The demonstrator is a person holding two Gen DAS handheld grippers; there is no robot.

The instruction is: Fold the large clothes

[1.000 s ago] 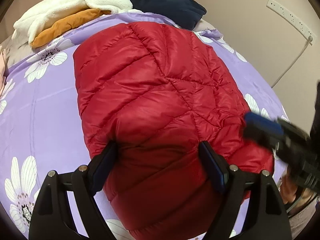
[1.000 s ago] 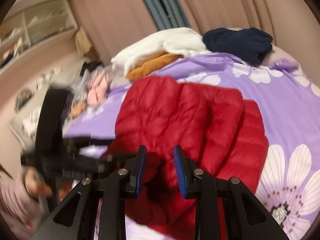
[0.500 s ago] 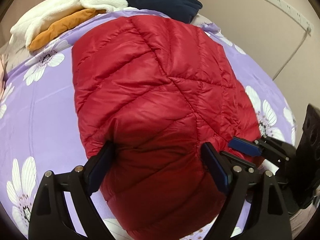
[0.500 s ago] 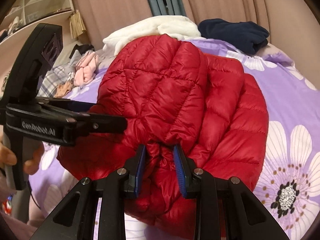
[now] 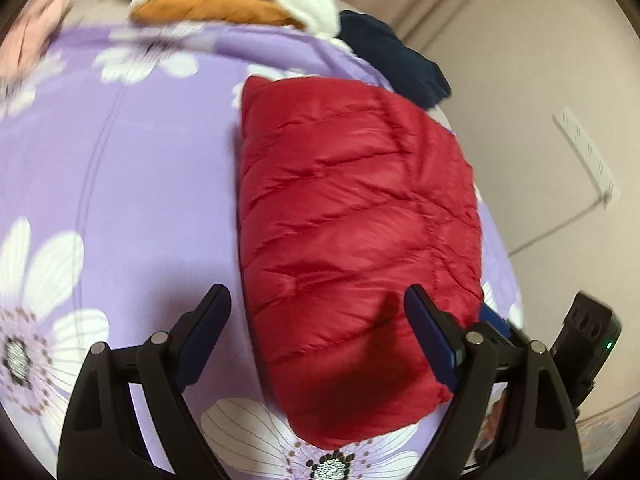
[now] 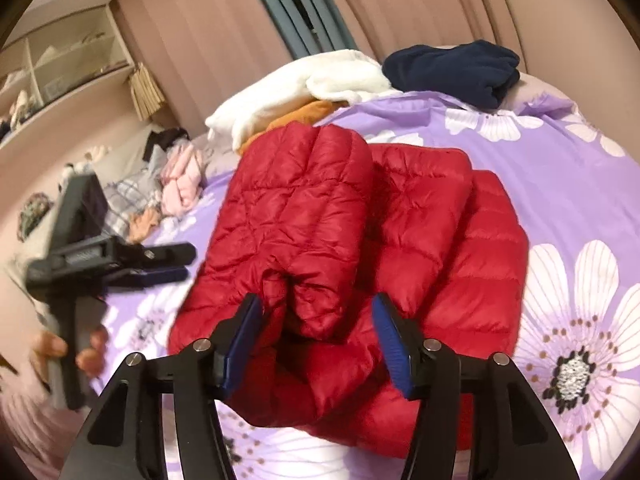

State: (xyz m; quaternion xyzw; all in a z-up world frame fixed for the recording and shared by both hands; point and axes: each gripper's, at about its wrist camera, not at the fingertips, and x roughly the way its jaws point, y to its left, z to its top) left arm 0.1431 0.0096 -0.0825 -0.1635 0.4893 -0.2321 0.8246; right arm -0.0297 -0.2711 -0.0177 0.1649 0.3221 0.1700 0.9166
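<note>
A red quilted down jacket (image 5: 356,240) lies folded in layers on the purple flowered bedspread (image 5: 140,184). In the right wrist view the jacket (image 6: 304,216) shows a puffy folded layer on top. My left gripper (image 5: 318,332) is open and empty, its jaws spread above the jacket's near left edge. My right gripper (image 6: 318,332) is open, its jaws either side of the jacket's near bunched edge, not clamping it. The left gripper also shows in the right wrist view (image 6: 160,262), off the jacket's left side.
White (image 6: 304,88) and orange (image 6: 296,118) clothes and a dark navy garment (image 6: 456,68) lie at the bed's far end. More clothes (image 6: 180,176) are piled at the left. A wall with a power strip (image 5: 588,156) runs along the right.
My right gripper has opened and let go of the jacket's edge. My left gripper has pulled back and to the left, off the jacket. The jacket lies folded on the bed.
</note>
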